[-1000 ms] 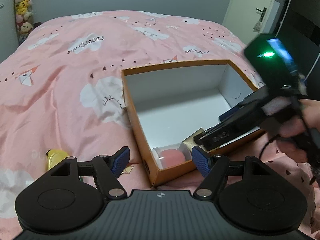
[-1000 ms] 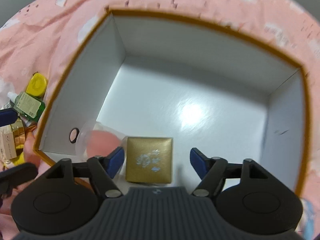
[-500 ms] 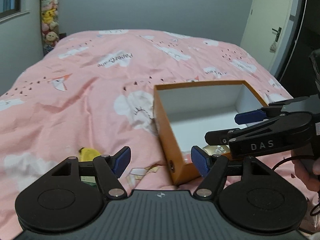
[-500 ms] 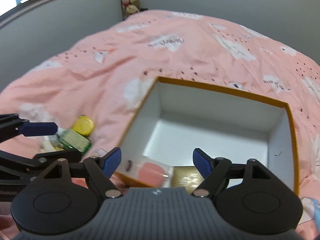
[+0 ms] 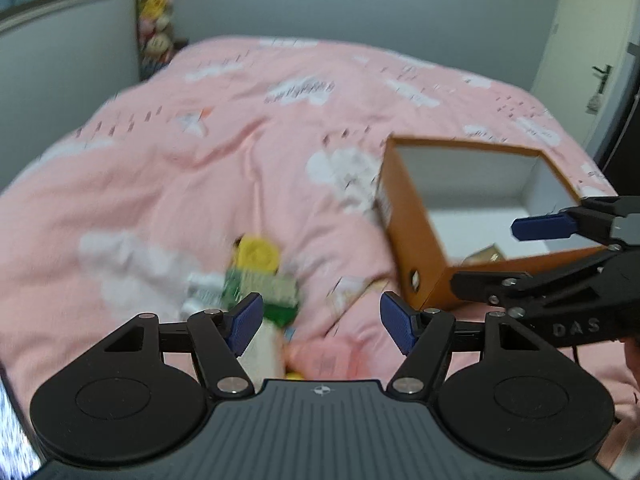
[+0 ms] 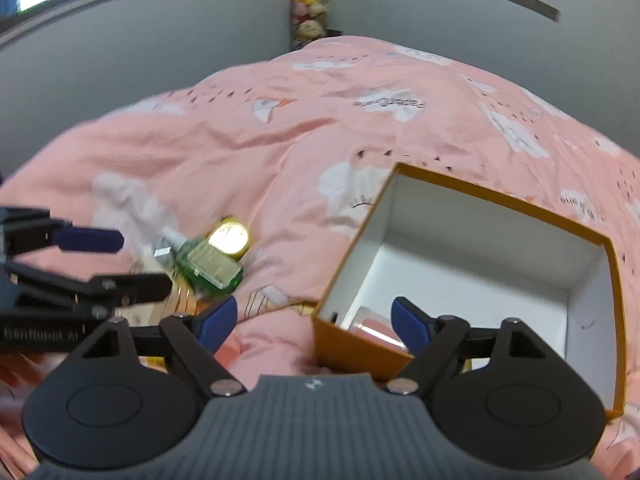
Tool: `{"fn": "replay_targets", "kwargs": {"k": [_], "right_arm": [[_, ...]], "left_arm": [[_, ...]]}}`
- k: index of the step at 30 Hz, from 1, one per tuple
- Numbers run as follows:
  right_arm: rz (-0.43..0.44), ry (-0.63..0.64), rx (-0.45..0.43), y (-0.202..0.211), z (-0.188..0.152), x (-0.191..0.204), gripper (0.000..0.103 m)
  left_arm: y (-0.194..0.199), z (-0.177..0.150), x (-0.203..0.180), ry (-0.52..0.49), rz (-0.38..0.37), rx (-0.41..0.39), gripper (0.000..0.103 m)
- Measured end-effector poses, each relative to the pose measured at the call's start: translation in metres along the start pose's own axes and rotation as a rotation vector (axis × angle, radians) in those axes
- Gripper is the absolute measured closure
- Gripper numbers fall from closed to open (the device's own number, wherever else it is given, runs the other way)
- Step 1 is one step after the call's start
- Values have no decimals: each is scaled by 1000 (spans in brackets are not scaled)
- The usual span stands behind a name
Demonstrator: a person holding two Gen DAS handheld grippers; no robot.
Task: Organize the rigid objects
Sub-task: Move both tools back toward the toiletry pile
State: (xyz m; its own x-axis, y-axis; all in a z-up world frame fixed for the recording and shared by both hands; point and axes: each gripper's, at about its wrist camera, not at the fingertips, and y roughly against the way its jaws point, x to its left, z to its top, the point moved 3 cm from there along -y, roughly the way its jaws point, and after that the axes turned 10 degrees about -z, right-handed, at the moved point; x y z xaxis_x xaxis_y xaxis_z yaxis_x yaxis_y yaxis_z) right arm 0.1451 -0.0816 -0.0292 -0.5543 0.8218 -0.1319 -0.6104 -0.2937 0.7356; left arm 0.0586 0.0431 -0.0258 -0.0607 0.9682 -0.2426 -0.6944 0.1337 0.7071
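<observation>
An orange box (image 5: 416, 236) with white inside lies on the pink bed; it also shows in the right wrist view (image 6: 600, 280). A gold box (image 5: 486, 254) and a pink item in a clear case (image 6: 374, 326) lie in its near corner. A green bottle (image 6: 208, 262), a yellow round case (image 6: 230, 236) and other small items lie left of the box. My left gripper (image 5: 322, 320) is open and empty just above that pile. My right gripper (image 6: 312, 318) is open and empty above the box's near left corner.
A pink flat item (image 5: 320, 360) and a white bottle (image 5: 262, 350) lie close under my left gripper. The pink duvet (image 5: 240, 152) spreads far back. Stuffed toys (image 5: 156, 20) hang at the far wall. A door (image 5: 596, 40) stands at the right.
My right gripper has pulled up and back out of the box, leaving the gold box inside. My left gripper has swung left toward the pile of small items.
</observation>
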Motion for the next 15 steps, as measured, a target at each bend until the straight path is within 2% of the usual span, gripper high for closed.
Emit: {"fn": "replay_targets", "kwargs": {"k": [4,7,10,15], "right_arm": [[49,66,20,-4,-4,19,19],[83,137,71,-14,-5,34,19],[123,231,120,-25,-2,50,19],[168,309,140,-40,18,69,19]], "left_arm": [[-3,-16,18,74,6,83,27],[-4,-24,30,119,6,120,27],[-1,-27,41,162,20,117,27],[-3,-24,58,190,32,113,27]]}}
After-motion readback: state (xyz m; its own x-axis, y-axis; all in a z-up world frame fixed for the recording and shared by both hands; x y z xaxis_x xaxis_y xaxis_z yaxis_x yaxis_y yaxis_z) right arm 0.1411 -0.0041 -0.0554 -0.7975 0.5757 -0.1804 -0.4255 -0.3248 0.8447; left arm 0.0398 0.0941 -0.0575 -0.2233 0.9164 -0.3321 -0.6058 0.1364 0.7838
